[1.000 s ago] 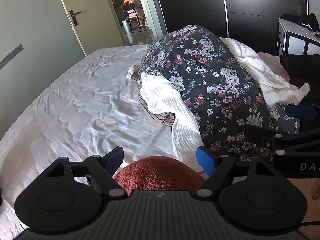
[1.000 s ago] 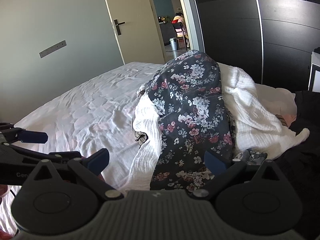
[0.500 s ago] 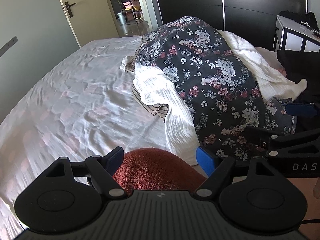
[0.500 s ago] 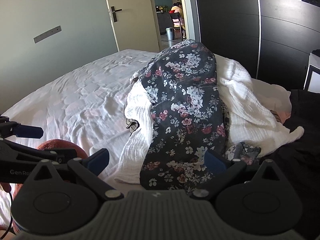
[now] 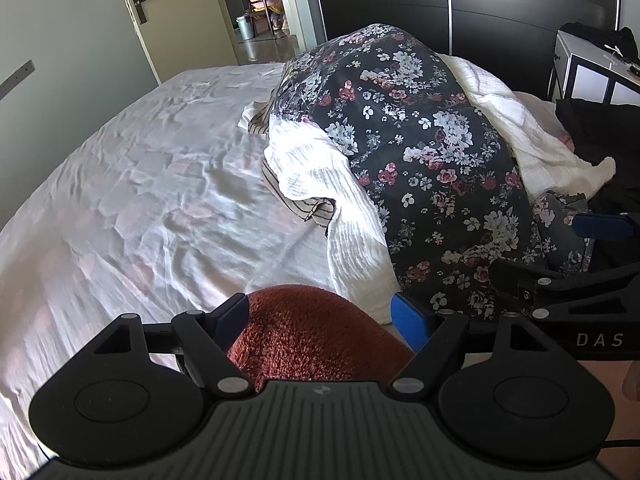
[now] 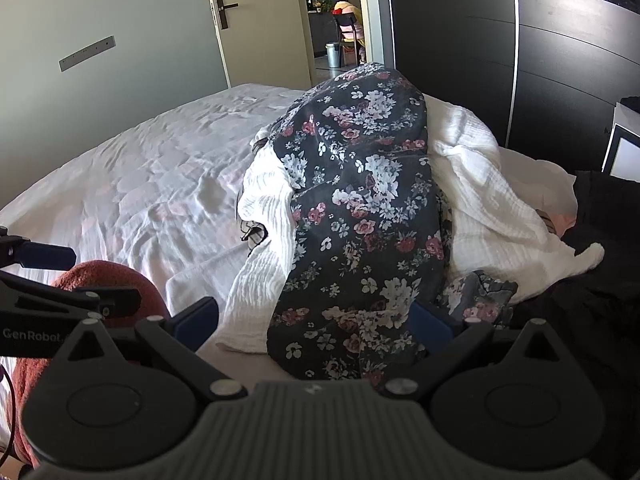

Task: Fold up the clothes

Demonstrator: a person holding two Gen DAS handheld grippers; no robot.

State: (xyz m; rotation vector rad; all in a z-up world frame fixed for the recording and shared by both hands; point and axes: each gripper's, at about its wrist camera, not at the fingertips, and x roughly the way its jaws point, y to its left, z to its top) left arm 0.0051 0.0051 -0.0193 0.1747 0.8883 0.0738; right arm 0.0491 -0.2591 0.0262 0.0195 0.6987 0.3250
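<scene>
Floral garment [image 5: 420, 152] drapes over white cloth [image 5: 320, 176] on the bed [image 5: 140, 184].

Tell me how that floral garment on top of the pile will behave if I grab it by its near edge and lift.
The floral garment drapes over the pile, so it is probably thin and floppy and would hang limp. It overlaps the white cloth, so lifting may drag that along. It looks light enough for one open gripper, such as the right gripper.

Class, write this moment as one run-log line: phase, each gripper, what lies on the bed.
phase: approach | left gripper: open, empty | right gripper: open, empty | bed: floral garment atop white garment, unfolded
</scene>
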